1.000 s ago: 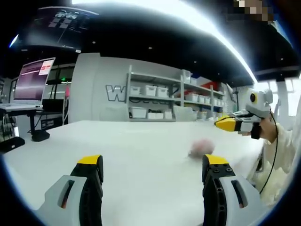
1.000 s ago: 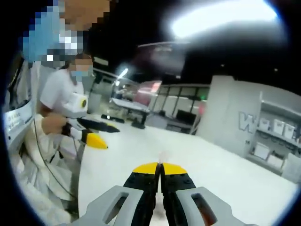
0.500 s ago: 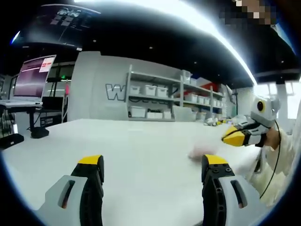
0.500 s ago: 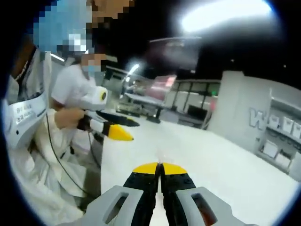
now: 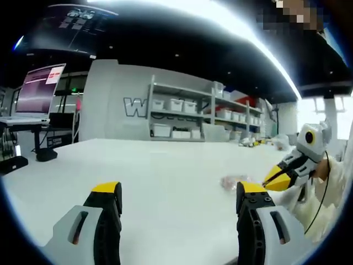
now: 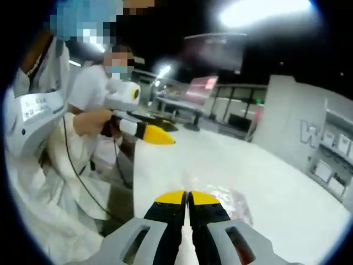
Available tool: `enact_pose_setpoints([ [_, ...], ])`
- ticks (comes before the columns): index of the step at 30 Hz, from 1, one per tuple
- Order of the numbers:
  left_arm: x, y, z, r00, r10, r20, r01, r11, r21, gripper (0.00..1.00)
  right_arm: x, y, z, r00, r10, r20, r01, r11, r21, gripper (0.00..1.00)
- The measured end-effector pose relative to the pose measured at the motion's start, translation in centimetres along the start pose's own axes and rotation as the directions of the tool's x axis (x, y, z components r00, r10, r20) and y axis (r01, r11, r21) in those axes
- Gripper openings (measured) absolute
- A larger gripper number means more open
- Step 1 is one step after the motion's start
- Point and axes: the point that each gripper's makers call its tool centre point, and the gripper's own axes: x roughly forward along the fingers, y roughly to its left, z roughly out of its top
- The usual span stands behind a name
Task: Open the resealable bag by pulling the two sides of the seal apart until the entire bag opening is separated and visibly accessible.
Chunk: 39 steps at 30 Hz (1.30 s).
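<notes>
A small clear resealable bag (image 5: 237,181) with pinkish contents lies flat on the white table (image 5: 154,165). In the left gripper view my left gripper (image 5: 179,194) hovers low over the table with its jaws wide apart and nothing between them; the bag sits just beyond its right jaw. My right gripper (image 5: 274,178) comes in from the right, yellow tips together, pointing down at the bag's right side. In the right gripper view my right gripper (image 6: 187,197) is shut and empty, with the bag (image 6: 231,201) just past its tips to the right. The left gripper (image 6: 157,135) shows side-on, held by a hand.
Shelves with white bins (image 5: 182,118) stand behind the table, and a lit monitor (image 5: 38,91) on a stand at far left. The table's near edge (image 6: 135,182) runs beside a person in a white coat (image 6: 33,138). Broad bare tabletop stretches left of the bag.
My right gripper has come down from above the table to just beside the bag, still shut. Its view has tilted down, bringing the bag into sight. The left gripper has stayed open and nearly still.
</notes>
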Motion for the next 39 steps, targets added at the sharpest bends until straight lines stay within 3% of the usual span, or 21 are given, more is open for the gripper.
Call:
enact_pose_setpoints([
  [15,0.3,-0.3,-0.1,1.0,-0.009,-0.006,0.009,1.0,0.008,0.84,-0.3,0.4,-1.2,0.999,0.007,-0.035,-0.006,1.0,0.027,0.02],
  [24,0.3,-0.5,-0.2,1.0,-0.014,-0.008,0.014,1.0,0.007,0.84,-0.7,1.0,-1.3,0.999,0.011,-0.047,-0.01,0.999,0.036,0.1],
  [32,0.2,-0.5,-0.4,1.0,-0.019,-0.009,0.019,1.0,0.009,0.84,-0.7,1.5,-0.5,1.0,0.014,-0.002,-0.014,0.997,0.078,0.14],
  [39,-0.1,-0.3,-0.8,1.0,-0.012,-0.011,0.012,1.0,0.0,0.84,-0.5,2.0,-0.7,1.0,0.019,-0.005,-0.019,0.996,0.086,0.14],
])
